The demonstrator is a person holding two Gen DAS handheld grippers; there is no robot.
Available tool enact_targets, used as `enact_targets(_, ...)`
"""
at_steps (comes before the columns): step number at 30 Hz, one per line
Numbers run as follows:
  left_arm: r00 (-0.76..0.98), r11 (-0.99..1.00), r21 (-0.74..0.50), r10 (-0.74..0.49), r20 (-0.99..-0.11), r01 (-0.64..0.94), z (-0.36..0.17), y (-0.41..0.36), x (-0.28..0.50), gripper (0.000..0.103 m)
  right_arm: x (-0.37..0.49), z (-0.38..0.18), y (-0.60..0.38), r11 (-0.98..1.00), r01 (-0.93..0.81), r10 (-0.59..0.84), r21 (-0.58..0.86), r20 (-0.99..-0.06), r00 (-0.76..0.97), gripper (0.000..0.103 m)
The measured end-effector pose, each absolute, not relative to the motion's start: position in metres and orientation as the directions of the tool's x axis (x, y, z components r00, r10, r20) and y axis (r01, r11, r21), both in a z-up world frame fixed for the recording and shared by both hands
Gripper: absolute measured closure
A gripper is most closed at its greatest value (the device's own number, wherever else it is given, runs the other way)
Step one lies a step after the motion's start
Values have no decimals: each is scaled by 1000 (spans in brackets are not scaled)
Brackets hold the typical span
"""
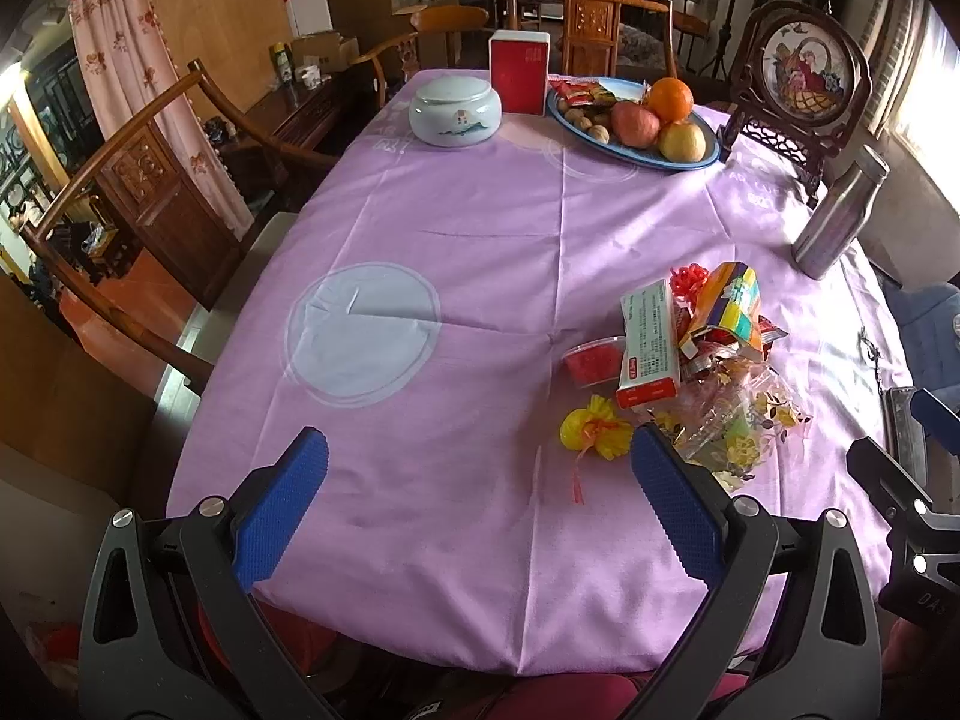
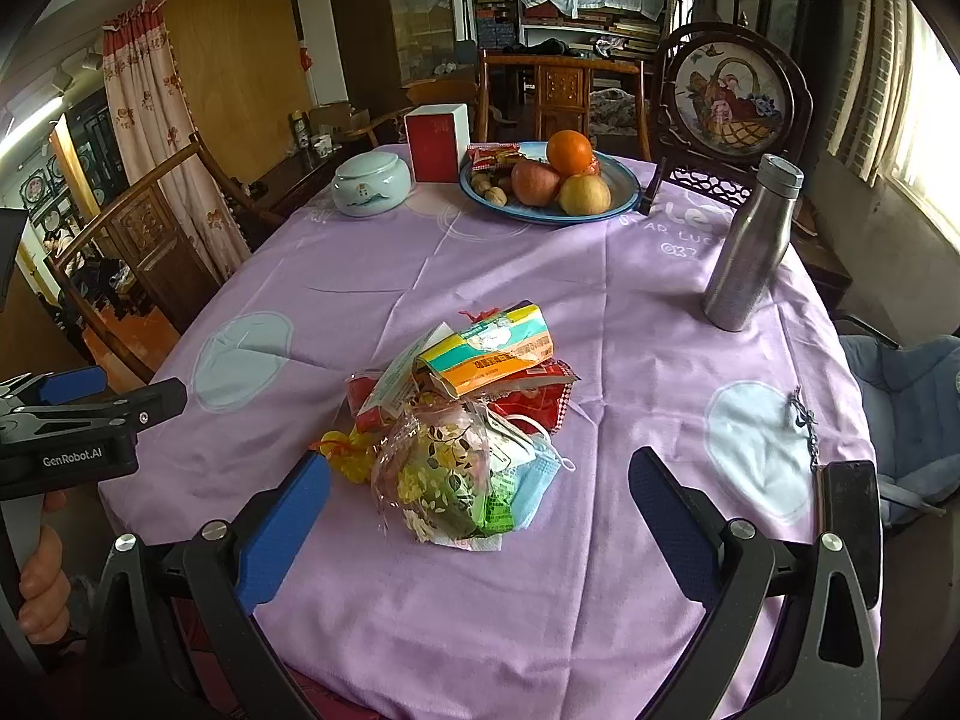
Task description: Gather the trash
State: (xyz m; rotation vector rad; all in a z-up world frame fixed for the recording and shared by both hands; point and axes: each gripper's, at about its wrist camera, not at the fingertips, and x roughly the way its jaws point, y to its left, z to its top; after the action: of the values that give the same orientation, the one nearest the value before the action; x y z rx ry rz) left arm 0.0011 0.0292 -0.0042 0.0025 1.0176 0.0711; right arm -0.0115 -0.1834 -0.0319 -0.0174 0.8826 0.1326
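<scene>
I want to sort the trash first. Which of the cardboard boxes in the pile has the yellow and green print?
The colourful box lying on top of the pile, at its far side. The other box, white with small text and a red end, leans beside it to the left.

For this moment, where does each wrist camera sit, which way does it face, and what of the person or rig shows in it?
Left wrist: on the left gripper at the table's near edge, facing down the table; own open blue fingers, plus the right gripper's edge at far right.
Right wrist: on the right gripper, further right, facing the trash pile; own open fingers, plus the left gripper and the hand holding it.
Shared: trash pile, fruit plate, steel bottle, purple tablecloth.
</scene>
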Motion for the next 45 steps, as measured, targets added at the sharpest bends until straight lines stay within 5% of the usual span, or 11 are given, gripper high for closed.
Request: enact_targets(45,463,993,22,74,-883,-118,-17,52,6,6,10,-59,-184,986,-106,165,128,-843,513,6)
